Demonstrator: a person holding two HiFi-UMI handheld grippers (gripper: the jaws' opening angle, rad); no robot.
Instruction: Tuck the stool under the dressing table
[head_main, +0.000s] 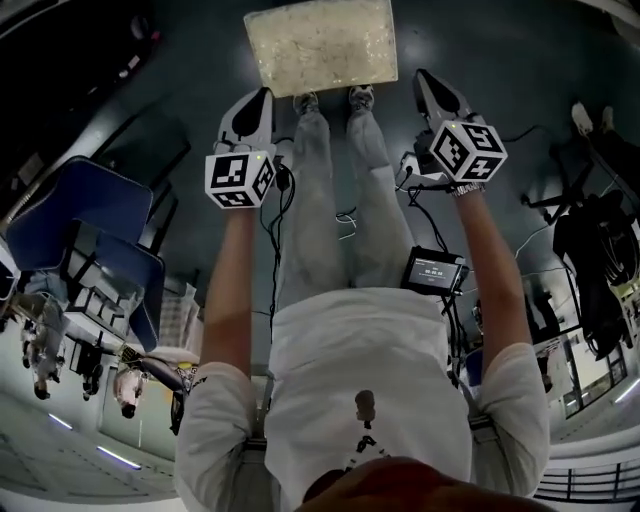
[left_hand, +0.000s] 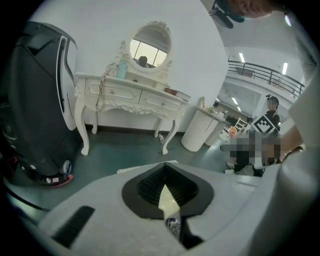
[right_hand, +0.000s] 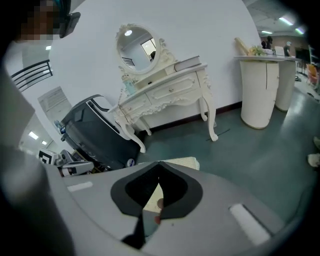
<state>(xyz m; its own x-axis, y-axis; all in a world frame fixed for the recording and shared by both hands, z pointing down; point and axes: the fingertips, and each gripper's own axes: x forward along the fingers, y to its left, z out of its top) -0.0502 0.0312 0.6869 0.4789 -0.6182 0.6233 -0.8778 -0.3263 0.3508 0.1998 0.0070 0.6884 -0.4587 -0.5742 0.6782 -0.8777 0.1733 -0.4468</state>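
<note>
Atop the dressing table (left_hand: 131, 98) stands a bluish bottle (left_hand: 121, 69).

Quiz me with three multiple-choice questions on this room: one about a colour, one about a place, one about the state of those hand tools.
1. What colour is the dressing table? A) black B) red C) white
2. Where is the stool? A) tucked under the table B) out in the open, by the person's shoes C) on top of the table
3. How are the jaws of the left gripper and right gripper? A) shut, empty B) wide open C) clamped on the stool
Answers: 1 C, white all over; 2 B, it lies just beyond the shoes; 3 A, jaws together, nothing between.
</note>
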